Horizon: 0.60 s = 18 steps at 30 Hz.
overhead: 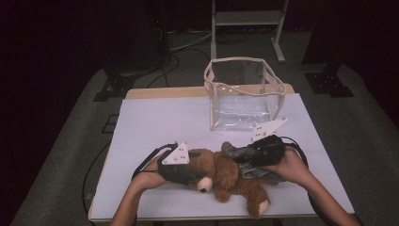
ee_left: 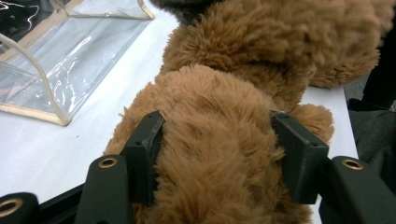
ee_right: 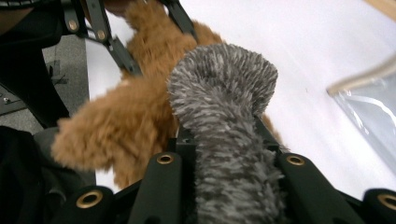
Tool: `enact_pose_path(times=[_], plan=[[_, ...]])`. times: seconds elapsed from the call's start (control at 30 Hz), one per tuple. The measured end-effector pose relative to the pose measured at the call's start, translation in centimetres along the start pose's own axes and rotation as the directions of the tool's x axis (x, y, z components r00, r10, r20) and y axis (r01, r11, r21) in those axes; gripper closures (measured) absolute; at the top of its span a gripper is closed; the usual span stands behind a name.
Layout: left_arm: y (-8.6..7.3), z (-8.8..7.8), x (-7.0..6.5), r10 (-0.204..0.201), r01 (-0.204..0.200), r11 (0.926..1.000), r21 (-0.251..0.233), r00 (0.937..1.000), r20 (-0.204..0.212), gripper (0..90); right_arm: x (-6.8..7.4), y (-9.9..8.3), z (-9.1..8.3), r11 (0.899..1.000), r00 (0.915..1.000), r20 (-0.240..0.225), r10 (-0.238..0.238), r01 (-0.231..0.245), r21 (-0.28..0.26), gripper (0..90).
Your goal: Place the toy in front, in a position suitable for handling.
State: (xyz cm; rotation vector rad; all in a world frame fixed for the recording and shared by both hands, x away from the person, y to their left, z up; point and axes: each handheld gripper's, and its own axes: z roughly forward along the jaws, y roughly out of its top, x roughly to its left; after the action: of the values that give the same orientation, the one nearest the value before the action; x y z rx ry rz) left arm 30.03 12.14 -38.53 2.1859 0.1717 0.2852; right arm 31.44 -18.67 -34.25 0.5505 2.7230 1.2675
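A brown plush dog (overhead: 230,181) lies on the white table (overhead: 155,127) near its front edge, between both hands. My left gripper (overhead: 195,175) is shut on the dog; in the left gripper view its jaws (ee_left: 217,128) press into the brown fur (ee_left: 261,42) from both sides. My right gripper (overhead: 244,153) is shut on a grey fuzzy plush piece (overhead: 231,149) just above the dog. In the right gripper view the grey plush (ee_right: 224,88) sticks out past the jaws (ee_right: 224,140), with the brown dog (ee_right: 121,121) and the left gripper (ee_right: 135,28) beyond it.
A clear plastic bag with beige trim (overhead: 242,94) stands open at the back of the table, behind the right gripper; it is also in the left gripper view (ee_left: 60,60). Dark grey cloth (overhead: 249,172) lies under the right hand. The table's left half is bare.
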Motion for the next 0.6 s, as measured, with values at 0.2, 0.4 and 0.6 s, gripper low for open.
enact_pose_path(times=[0.2, 0.4, 0.6], plan=[[0.1, 0.1, 0.0, -0.006, 0.006, 1.0000, -0.001, 1.0000, -0.001, 40.9, -0.8, -1.7, -2.0, 0.998, 0.9984, 0.004, 0.057, -0.056, -0.017, 70.7], [0.1, 0.1, -0.1, 0.001, -0.001, 1.0000, 0.003, 1.0000, -0.001, 40.9, -1.2, 1.0, -2.5, 0.998, 0.9993, 0.023, 0.031, -0.029, -0.063, 70.7], [0.0, 0.0, 0.0, 0.006, -0.006, 1.0000, -0.001, 1.0000, 0.001, 40.8, -2.2, 1.5, 0.7, 0.999, 0.9991, 0.024, 0.034, -0.035, 0.010, 70.5]])
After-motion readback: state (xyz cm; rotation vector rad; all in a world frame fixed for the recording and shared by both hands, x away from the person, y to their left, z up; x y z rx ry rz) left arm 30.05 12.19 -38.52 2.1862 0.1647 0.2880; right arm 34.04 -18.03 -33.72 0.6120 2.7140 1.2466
